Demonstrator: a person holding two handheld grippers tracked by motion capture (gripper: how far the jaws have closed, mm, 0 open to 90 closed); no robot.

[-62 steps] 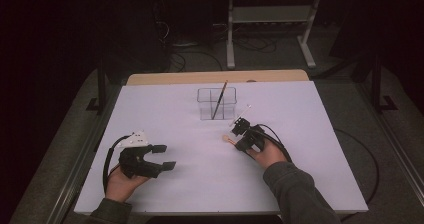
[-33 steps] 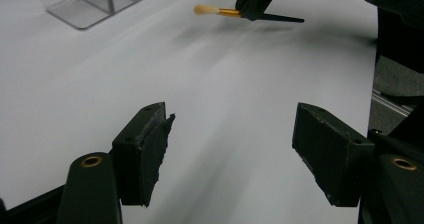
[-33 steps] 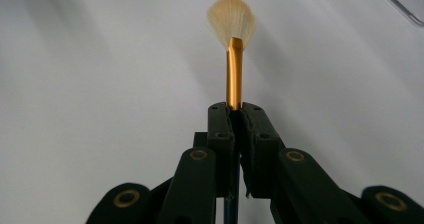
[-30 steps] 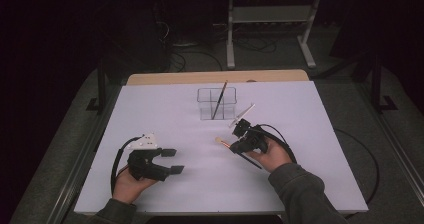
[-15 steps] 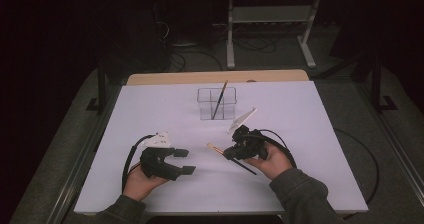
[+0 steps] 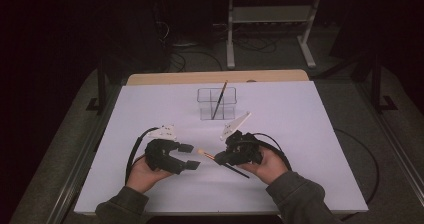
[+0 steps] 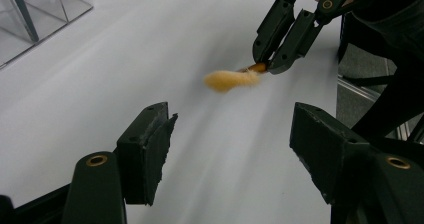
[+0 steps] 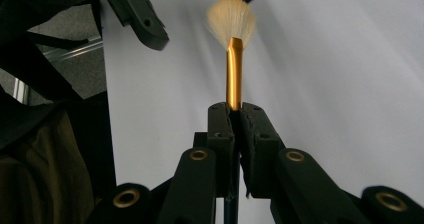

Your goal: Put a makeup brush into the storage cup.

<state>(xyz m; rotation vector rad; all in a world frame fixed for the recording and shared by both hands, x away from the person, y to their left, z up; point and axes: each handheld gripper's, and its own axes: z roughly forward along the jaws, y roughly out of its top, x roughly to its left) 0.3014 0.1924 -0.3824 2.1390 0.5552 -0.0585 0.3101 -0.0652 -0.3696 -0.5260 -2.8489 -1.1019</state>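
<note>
The brush [image 8: 234, 49] has its dark handle hidden behind the right gripper's [image 8: 234, 115] clamped jaws, its pale bristles look blurred in the left gripper view, and the clear organizer [image 7: 35, 14] is cut off at that picture's edge.

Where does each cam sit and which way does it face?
High view: above the person's side, looking forward and down on the table; both forearms, left claw, right claw holding the brush.
Left gripper view: rides the left claw, jaws apart, facing the brush in the right claw.
Right gripper view: rides the right claw, looking along the clamped brush over the table.
Shared: all three show the brush.
</note>
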